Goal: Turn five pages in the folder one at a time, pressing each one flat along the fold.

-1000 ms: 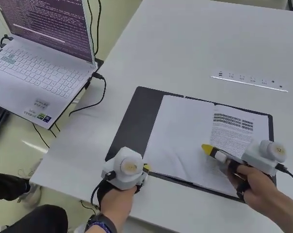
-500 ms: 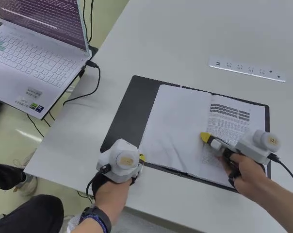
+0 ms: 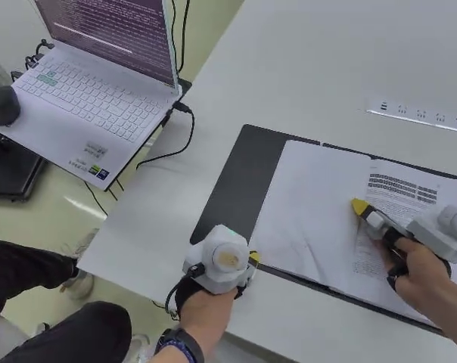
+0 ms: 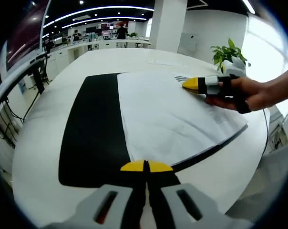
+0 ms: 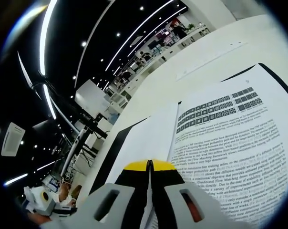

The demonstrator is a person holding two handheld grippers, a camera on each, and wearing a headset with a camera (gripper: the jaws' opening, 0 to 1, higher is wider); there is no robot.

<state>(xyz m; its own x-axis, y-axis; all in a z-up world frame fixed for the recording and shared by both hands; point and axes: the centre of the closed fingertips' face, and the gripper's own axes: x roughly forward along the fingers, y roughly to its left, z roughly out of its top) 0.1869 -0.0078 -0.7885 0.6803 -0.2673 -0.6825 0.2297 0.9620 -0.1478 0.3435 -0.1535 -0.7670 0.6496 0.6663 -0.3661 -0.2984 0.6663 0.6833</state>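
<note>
Looked like the pressing bit: right tool (image 3: 359, 206), jaws pressed together, sat tip-down on the fold (image 3: 365, 171) of the folder (image 3: 236, 180) open on the worktop (image 3: 304, 60), left tool (image 3: 251, 259) likewise closed at its near edge, so next up I'd guess a slide along that fold.

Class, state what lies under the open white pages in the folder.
The black folder cover lies under the pages, showing at their left and near edges. Whatever lies between the top sheets and the cover is hidden.
</note>
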